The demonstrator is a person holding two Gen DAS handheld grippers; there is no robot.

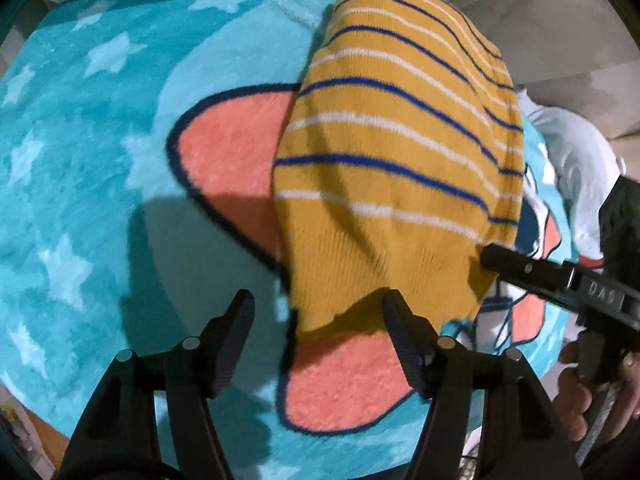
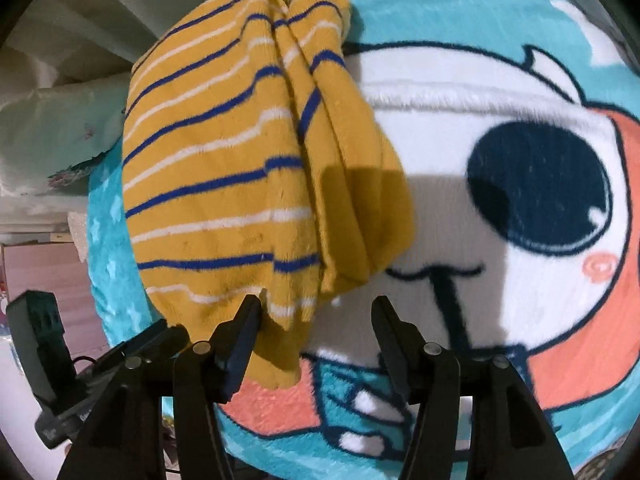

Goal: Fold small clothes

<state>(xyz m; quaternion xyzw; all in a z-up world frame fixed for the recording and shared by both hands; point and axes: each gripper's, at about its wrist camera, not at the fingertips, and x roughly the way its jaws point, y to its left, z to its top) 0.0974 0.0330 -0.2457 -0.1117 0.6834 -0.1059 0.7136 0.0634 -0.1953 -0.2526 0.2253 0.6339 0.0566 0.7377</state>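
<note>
We see a mustard-yellow knitted garment point(image 1: 396, 152) with thin blue and white stripes lying on a turquoise plush blanket point(image 1: 80, 160) printed with pale stars and a cartoon figure in coral, white and navy. In the right wrist view the garment point(image 2: 224, 184) is bunched into lengthwise folds along its right side, and its ribbed plain-yellow hem faces the cameras. Part of it reaches past the far edge of the blanket toward pale bedding point(image 2: 52, 128) behind.

Our left hand-held gripper point(image 1: 318, 308) hovers low over the blanket at the near hem, pointing forward along the garment. Its fingers are spread wide; the right finger point(image 1: 400, 320) sits just at the hem's edge, the left one over bare blanket, and nothing is between them, so it is released.

Our right hand-held gripper point(image 2: 316, 312) comes in from the garment's other side. In its own view the fingers are spread apart, the left finger point(image 2: 244, 324) touching or just beside the hanging hem corner, the right one over the white cartoon face; it grips nothing. From the left wrist view, this gripper point(image 1: 494, 258) enters from the right, its dark tip against the garment's ribbed hem, with our bare hand point(image 1: 588, 392) wrapped round its handle lower right. A pale grey cloth point(image 1: 576, 168) lies just beyond the blanket on that side.
</note>
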